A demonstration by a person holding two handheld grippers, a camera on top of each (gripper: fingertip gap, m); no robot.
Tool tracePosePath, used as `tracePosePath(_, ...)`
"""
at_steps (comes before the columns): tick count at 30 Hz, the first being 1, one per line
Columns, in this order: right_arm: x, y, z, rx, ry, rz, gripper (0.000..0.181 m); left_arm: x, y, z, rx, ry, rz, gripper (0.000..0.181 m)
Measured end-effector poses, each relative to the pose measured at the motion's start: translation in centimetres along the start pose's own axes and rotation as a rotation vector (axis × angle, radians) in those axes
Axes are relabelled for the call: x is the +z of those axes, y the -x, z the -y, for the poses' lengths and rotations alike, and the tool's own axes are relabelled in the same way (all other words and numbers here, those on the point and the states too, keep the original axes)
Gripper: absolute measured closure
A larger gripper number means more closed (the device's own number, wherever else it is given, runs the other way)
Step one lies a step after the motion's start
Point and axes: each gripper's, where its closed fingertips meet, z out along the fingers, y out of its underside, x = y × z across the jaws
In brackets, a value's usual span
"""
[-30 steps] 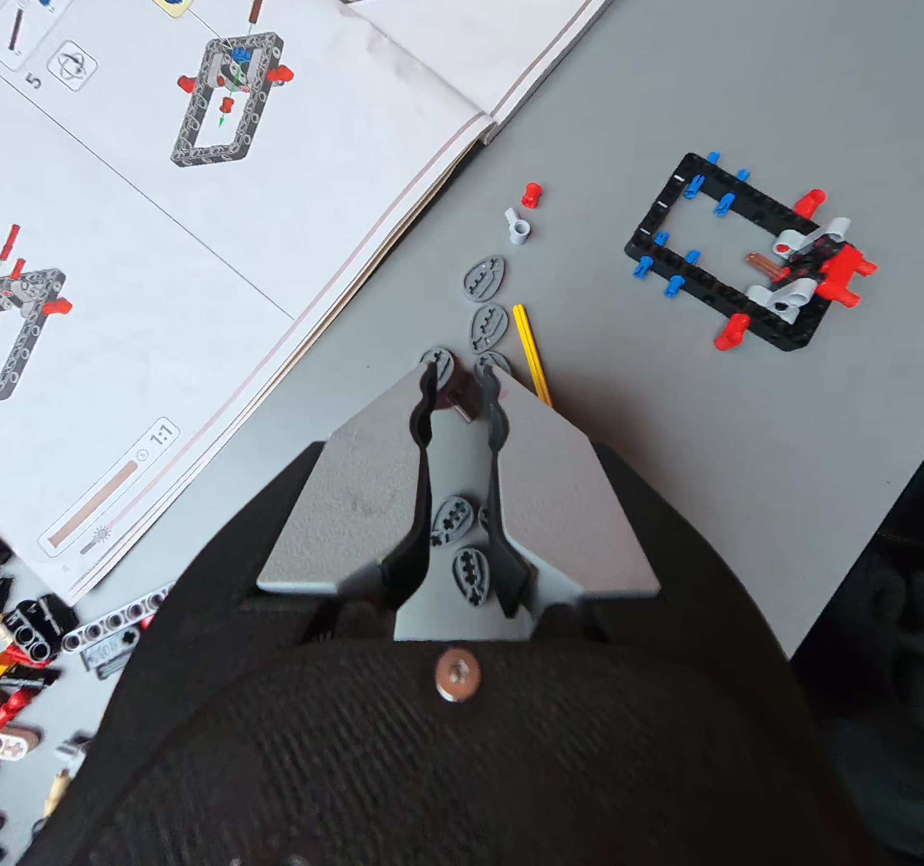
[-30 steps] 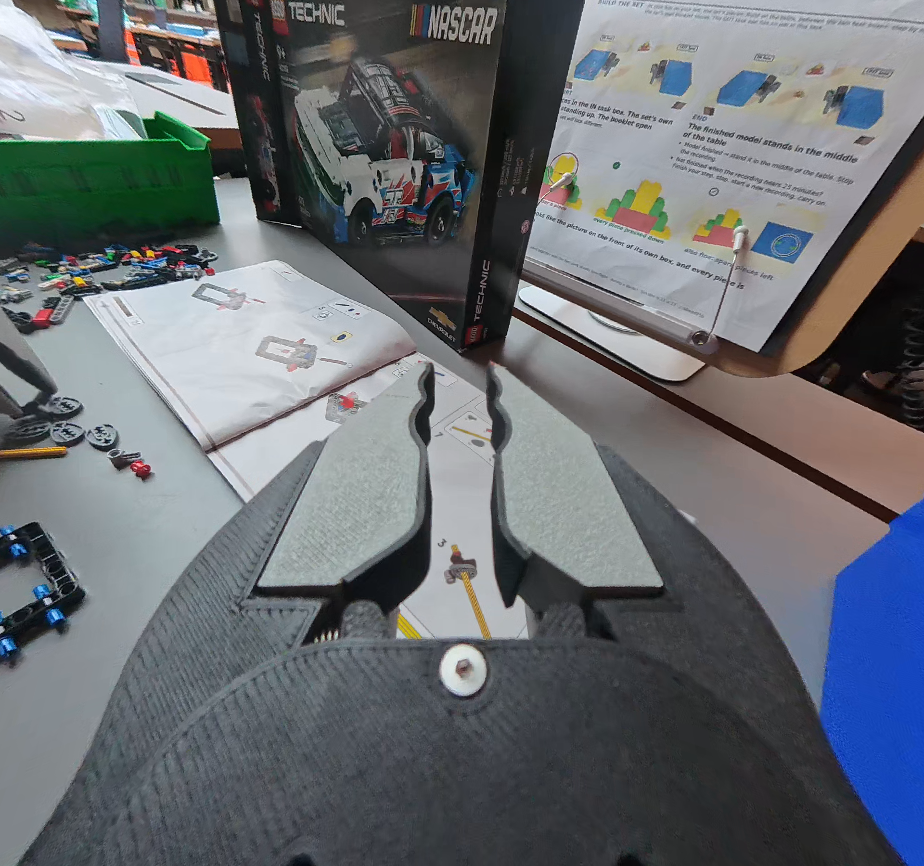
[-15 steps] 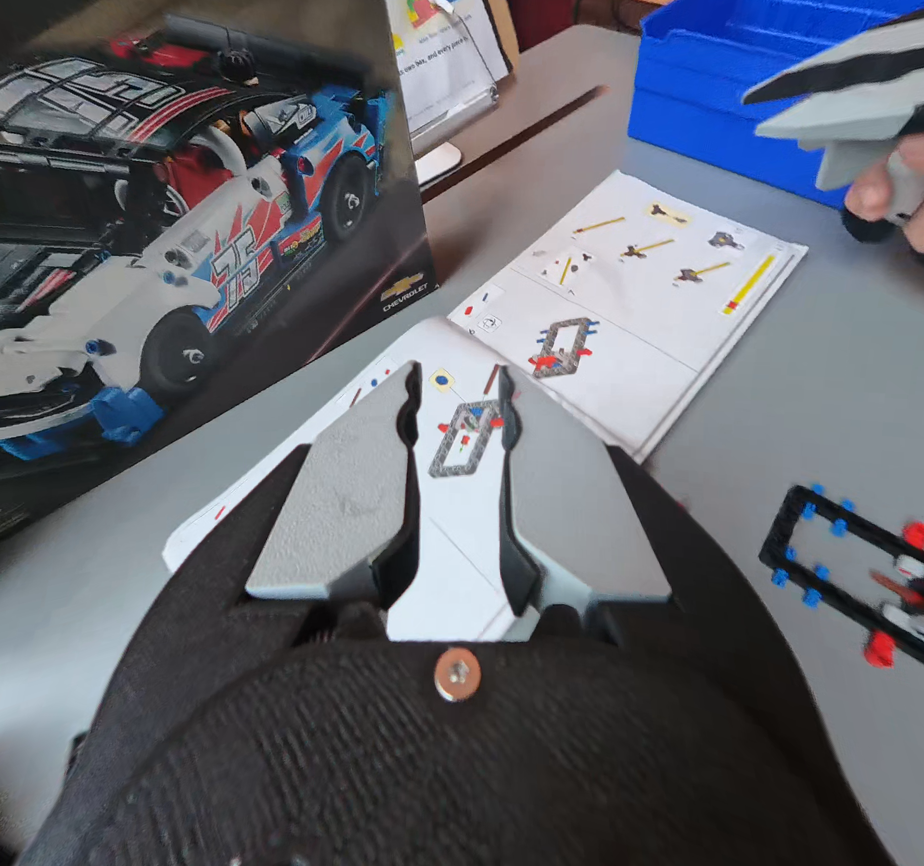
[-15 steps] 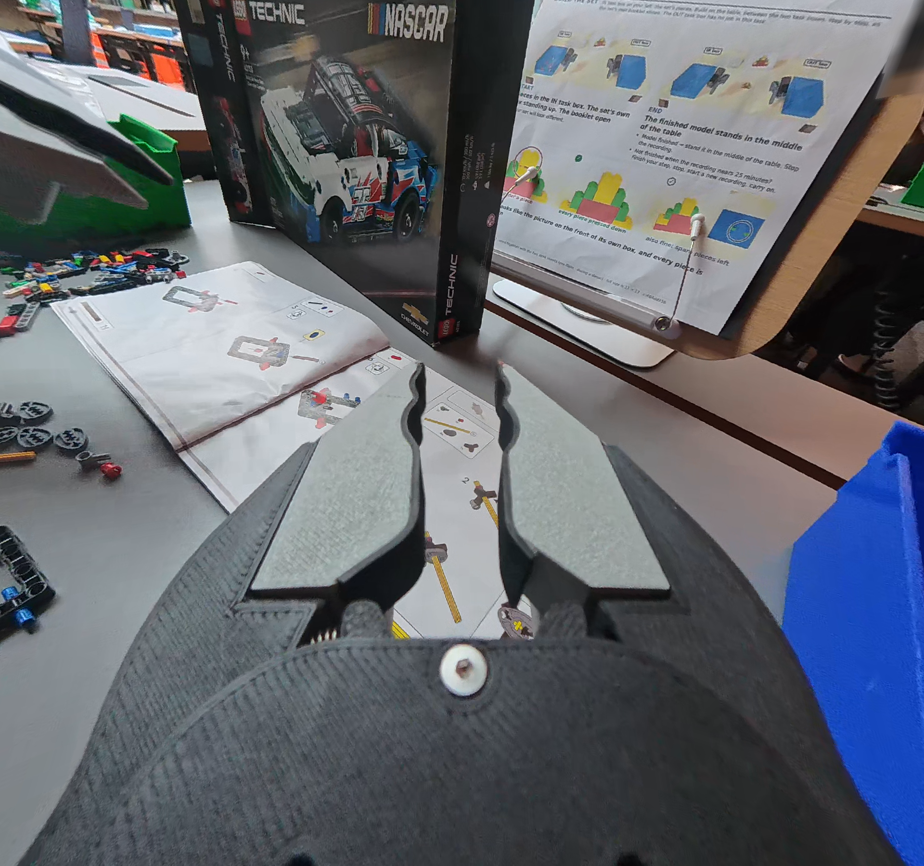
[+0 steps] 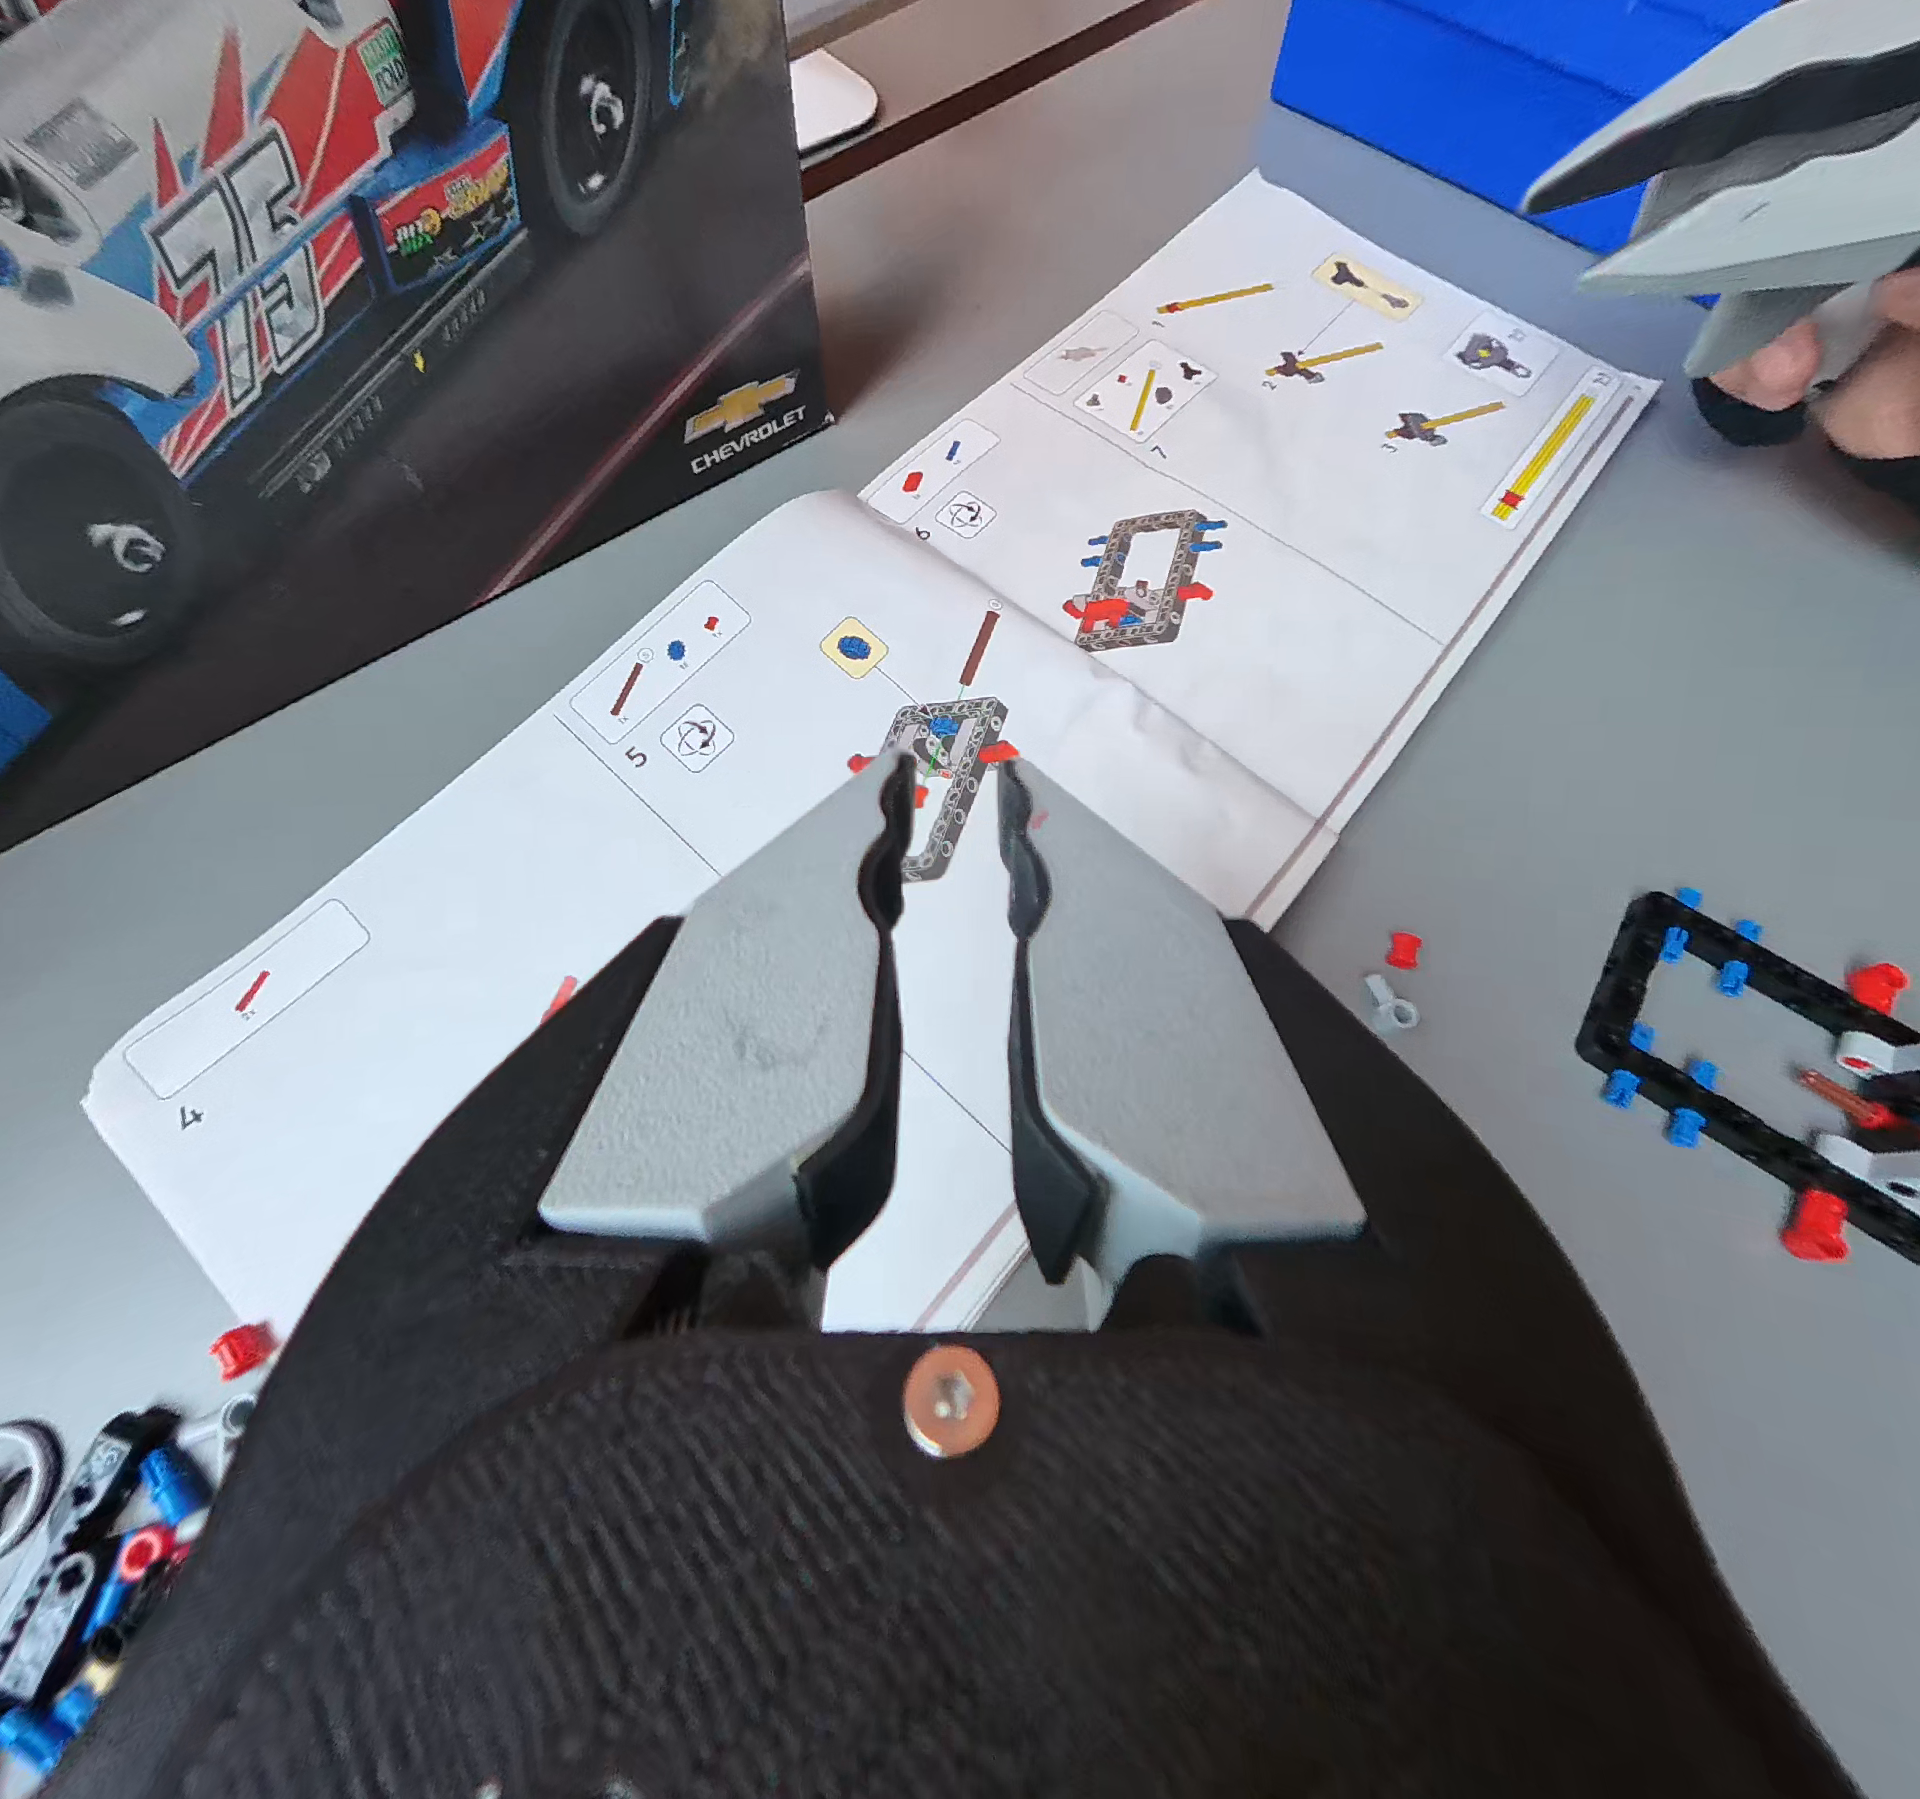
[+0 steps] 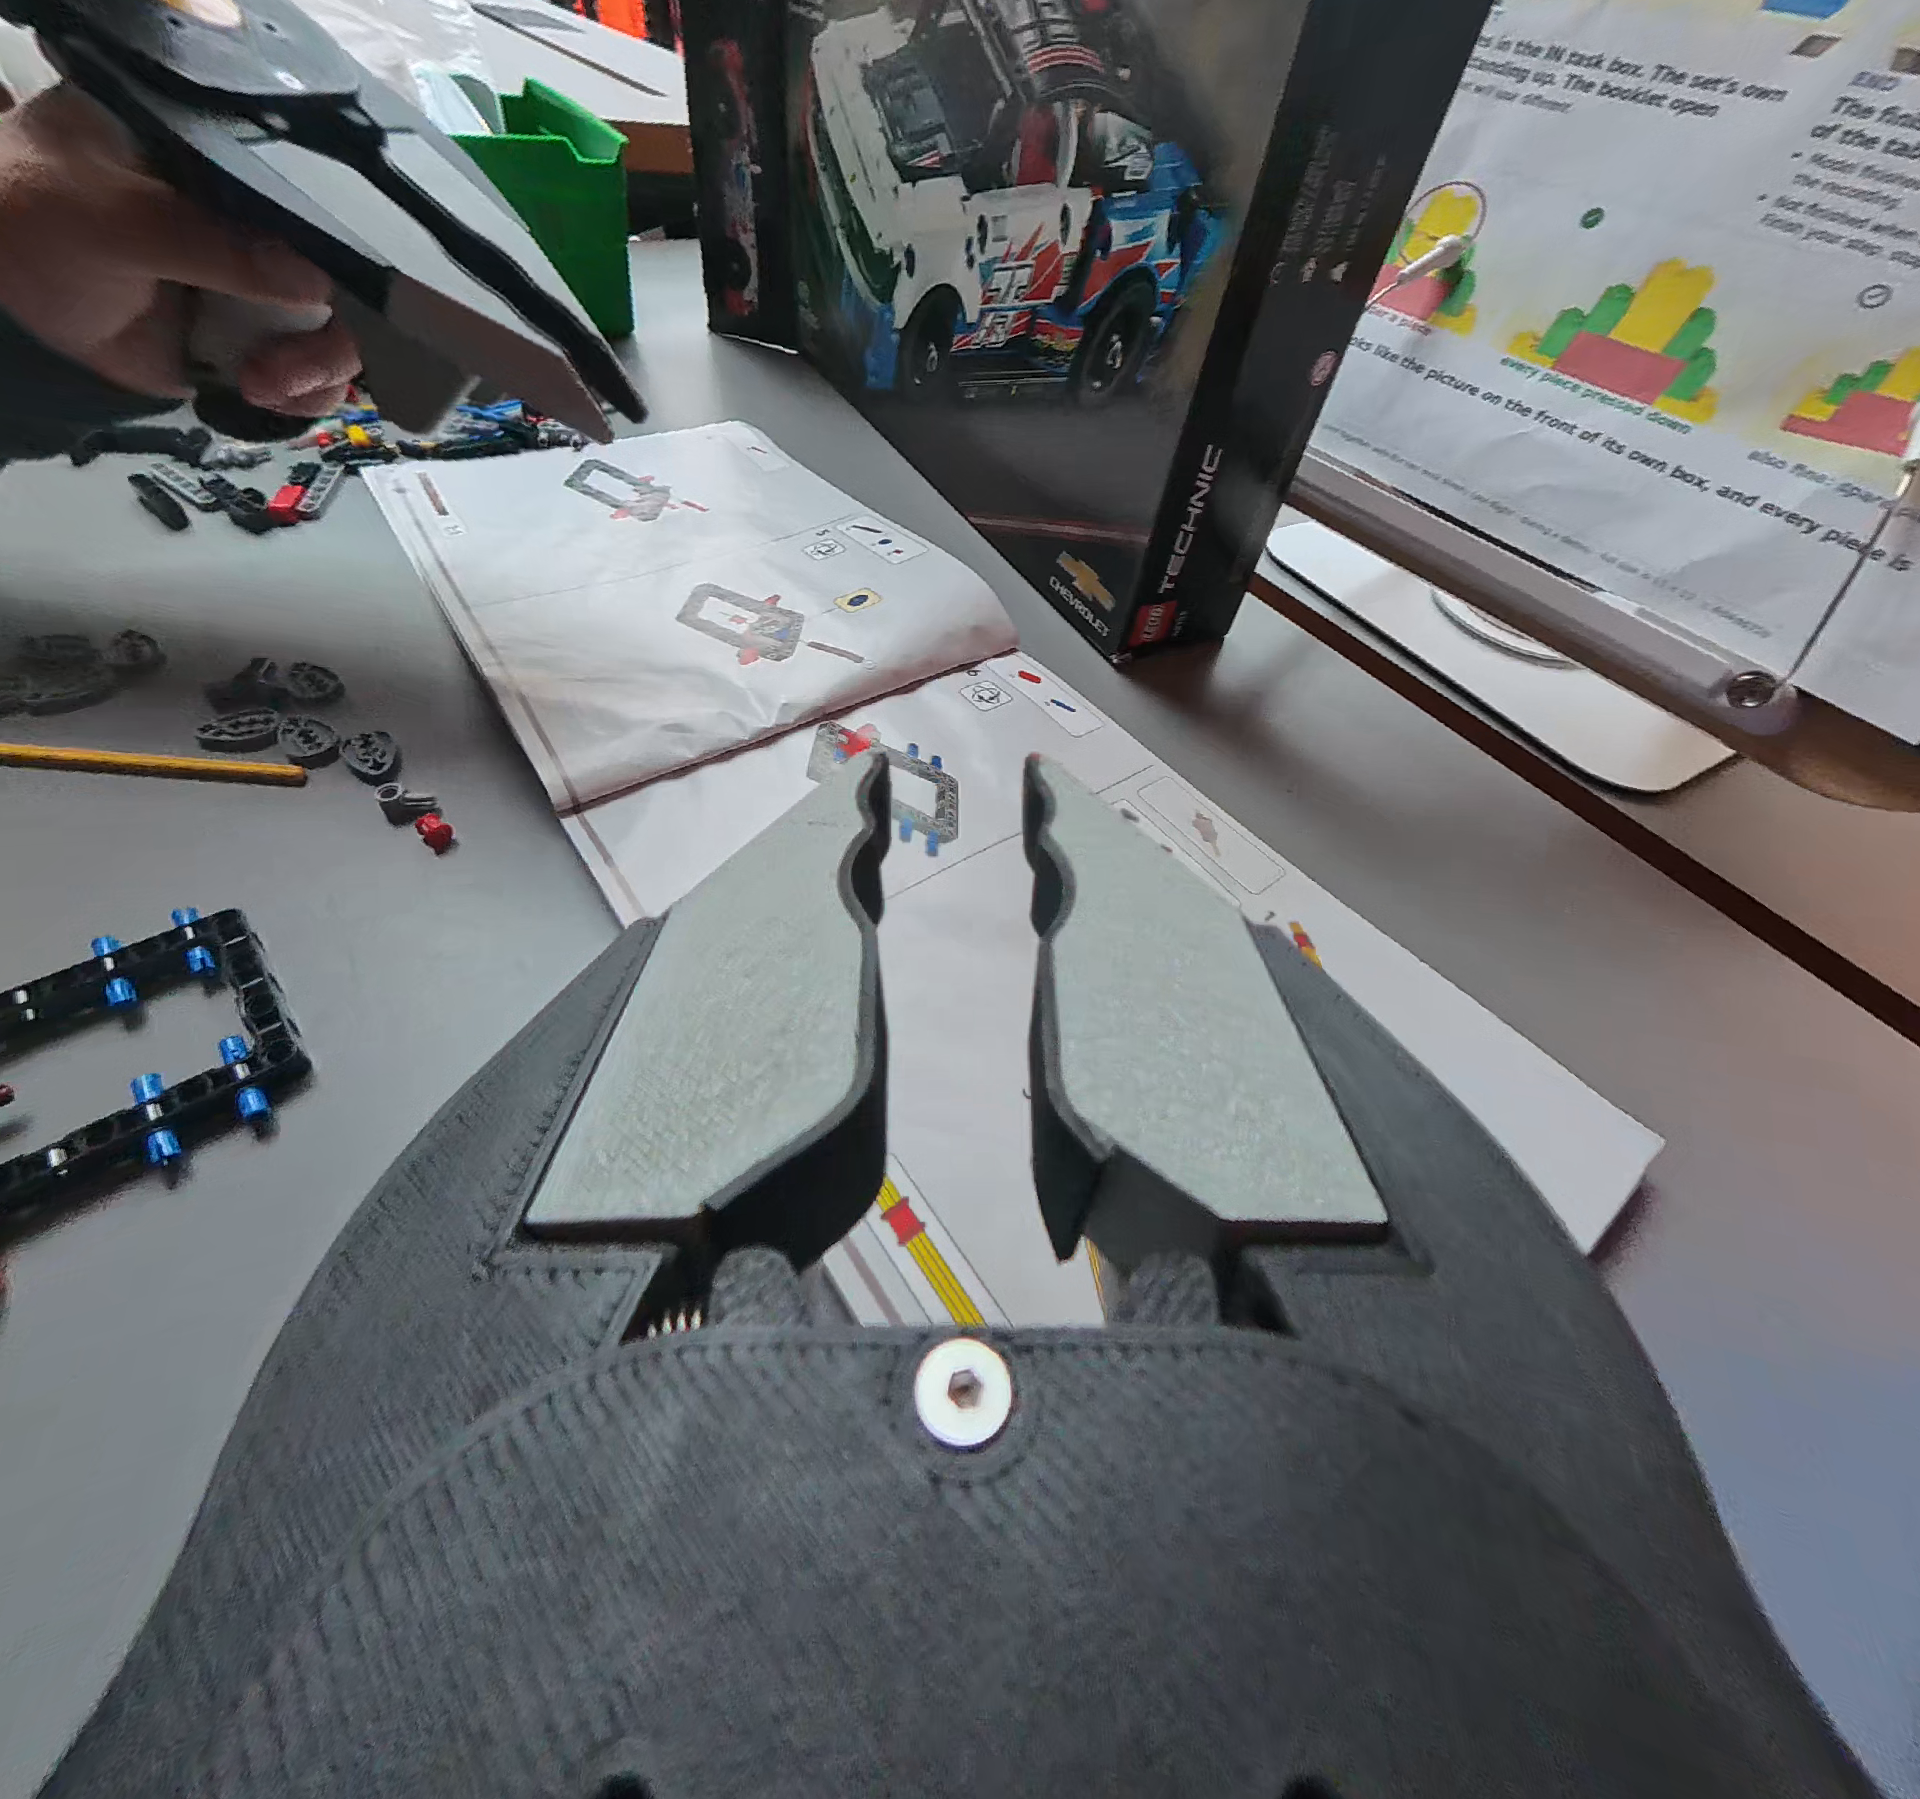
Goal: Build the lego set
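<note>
Both tongs hover over an open instruction booklet (image 5: 1195,710) lying flat on a grey worktop (image 5: 1558,814). The left tongs (image 5: 951,778) are spread and empty, as are the right tongs (image 6: 956,773). A partly built black lego frame (image 6: 156,1053) with blue pins lies on the worktop just beside the booklet. Loose pieces (image 6: 301,731) and a yellow axle (image 6: 156,762) lie near it. The set's box (image 6: 987,243) stands upright behind the booklet.
</note>
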Motion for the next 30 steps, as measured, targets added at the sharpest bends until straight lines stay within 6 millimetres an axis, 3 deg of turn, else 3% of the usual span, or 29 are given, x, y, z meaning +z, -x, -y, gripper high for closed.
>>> tracePosePath(4, 0.2, 1.1, 0.1, -0.045, -0.001, 0.026, 0.159, 0.5, 0.0, -0.6, 0.017, 0.022, 0.003, 0.168)
tracePosePath(8, 0.6, 2.9, -0.3, -0.045, 0.02, 0.126, 0.165, 0.9, -2.0, -2.0, 0.071, 0.116, -0.092, 0.171)
tracePosePath(11, 0.7, 3.1, -0.6, -0.088, 0.041, 0.113, 0.166, 1.0, -2.6, -2.2, 0.113, 0.137, -0.093, 0.174)
tracePosePath(22, -1.1, -2.4, -0.5, 0.018, 0.014, -0.076, 0.167, 2.1, -0.7, -3.3, 0.075, 0.167, -0.009, 0.176)
tracePosePath(30, -1.9, -5.4, -1.7, 0.084, 0.061, -0.222, 0.169, 1.7, -0.2, -2.5, 0.114, 0.132, 0.054, 0.179)
